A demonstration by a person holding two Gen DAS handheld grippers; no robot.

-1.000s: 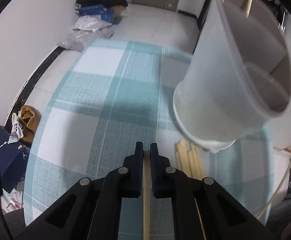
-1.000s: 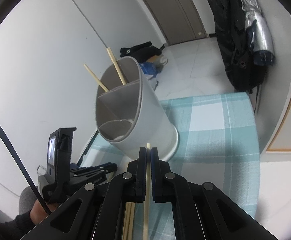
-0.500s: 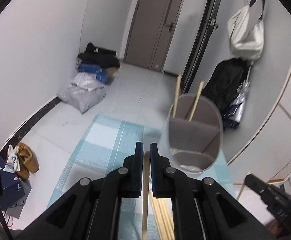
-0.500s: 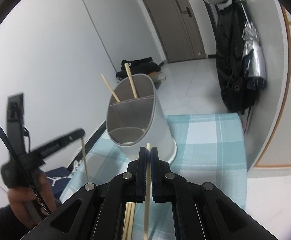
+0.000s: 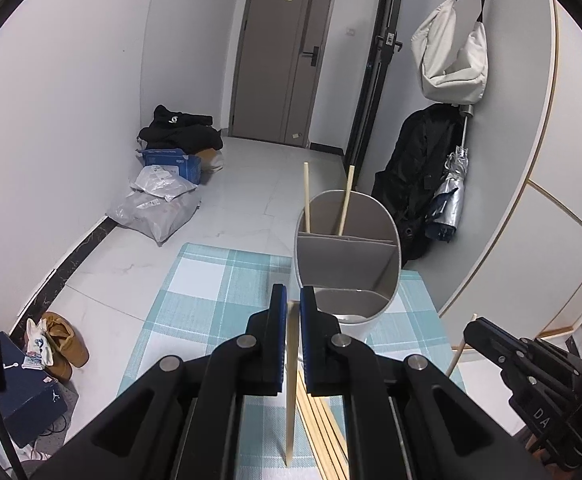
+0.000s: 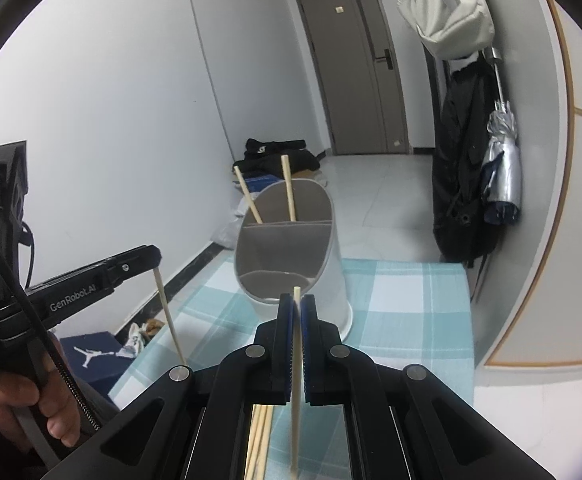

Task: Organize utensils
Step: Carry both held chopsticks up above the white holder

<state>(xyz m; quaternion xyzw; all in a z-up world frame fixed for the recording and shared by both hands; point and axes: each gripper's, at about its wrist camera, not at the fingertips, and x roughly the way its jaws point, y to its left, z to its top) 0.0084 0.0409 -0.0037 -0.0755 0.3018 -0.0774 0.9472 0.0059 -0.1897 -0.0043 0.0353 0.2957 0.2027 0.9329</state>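
Observation:
A white utensil holder (image 5: 347, 264) with grey dividers stands on the teal checked mat (image 5: 211, 292); it also shows in the right wrist view (image 6: 291, 256). Two chopsticks (image 5: 306, 198) stand in its far compartment. My left gripper (image 5: 292, 308) is shut on one chopstick (image 5: 291, 392), held upright in front of the holder. My right gripper (image 6: 298, 308) is shut on another chopstick (image 6: 295, 392), also raised before the holder. Several loose chopsticks (image 5: 323, 424) lie on the mat below. The left gripper also shows at the left of the right wrist view (image 6: 155, 264).
Bags and boxes (image 5: 163, 196) lie on the tiled floor by the far wall. A closed door (image 5: 287, 56) stands behind. Coats, an umbrella (image 5: 451, 192) and a white bag (image 5: 451, 60) hang at the right. Shoes and a blue box (image 5: 31, 380) sit beside the table at the left.
Both grippers have risen and tilted up with their chopsticks. The holder, close and large in the left view before, now stands farther ahead and upright.

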